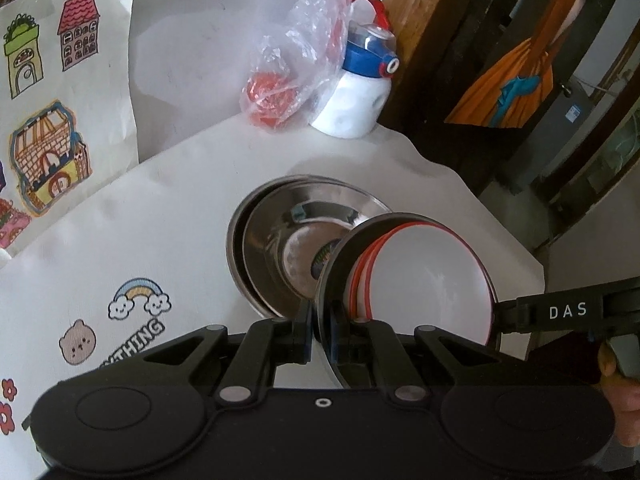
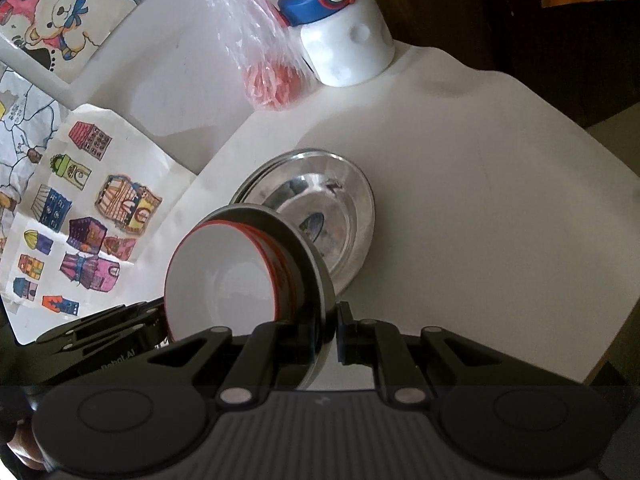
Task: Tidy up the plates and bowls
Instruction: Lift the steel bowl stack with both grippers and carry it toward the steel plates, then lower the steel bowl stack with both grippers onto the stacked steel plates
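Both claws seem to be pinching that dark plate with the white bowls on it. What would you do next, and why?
Probably carry the dark plate over the steel plates on the table and lower it level. The left gripper and right gripper each clamp its rim on opposite sides, and the white bowls ride on it, so tilting risks a slide.

Steel plates [image 1: 280,240]: polished metal, mirror-glossy.
Bowls [image 1: 428,276]: glossy white, red rims, smooth.
Held plate [image 2: 308,264]: dark metal, shiny rim.
Table [image 1: 160,240]: matt white, smooth.
Bag [image 1: 296,52]: clear crinkled plastic.
Bottle [image 1: 356,96]: white plastic.
Drawings [image 1: 60,92]: matt paper.
Gripper [image 1: 322,336]: matt black plastic.
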`<state>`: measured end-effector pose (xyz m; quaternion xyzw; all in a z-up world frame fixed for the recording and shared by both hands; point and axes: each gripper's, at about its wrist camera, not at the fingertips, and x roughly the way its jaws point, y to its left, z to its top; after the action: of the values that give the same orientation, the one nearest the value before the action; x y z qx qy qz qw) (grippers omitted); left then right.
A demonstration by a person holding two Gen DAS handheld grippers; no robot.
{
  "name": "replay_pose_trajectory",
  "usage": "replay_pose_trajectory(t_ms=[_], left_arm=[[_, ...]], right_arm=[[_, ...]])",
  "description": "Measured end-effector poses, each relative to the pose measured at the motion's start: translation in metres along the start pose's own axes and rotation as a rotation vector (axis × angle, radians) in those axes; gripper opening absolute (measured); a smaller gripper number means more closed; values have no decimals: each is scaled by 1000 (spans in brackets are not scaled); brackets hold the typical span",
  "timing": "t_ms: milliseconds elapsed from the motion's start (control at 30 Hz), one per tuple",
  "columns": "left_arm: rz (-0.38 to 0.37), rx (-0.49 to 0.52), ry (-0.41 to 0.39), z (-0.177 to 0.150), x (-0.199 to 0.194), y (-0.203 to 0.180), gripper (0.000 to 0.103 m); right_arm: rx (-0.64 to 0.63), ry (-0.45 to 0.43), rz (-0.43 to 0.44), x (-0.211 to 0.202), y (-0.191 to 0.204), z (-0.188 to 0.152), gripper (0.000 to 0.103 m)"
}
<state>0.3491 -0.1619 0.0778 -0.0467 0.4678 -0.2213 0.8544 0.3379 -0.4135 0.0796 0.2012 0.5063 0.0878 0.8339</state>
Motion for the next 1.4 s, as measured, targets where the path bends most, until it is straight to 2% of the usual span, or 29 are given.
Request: replay_pose_trajectory(t_ms=[700, 1400], left_arm=[[18, -36, -24, 22, 25, 14, 6], [29, -81, 9, 34, 53, 30, 6]], right_arm=[[-22, -9, -19, 25, 3, 28, 11], [-13, 13, -34, 50, 0, 43, 11]])
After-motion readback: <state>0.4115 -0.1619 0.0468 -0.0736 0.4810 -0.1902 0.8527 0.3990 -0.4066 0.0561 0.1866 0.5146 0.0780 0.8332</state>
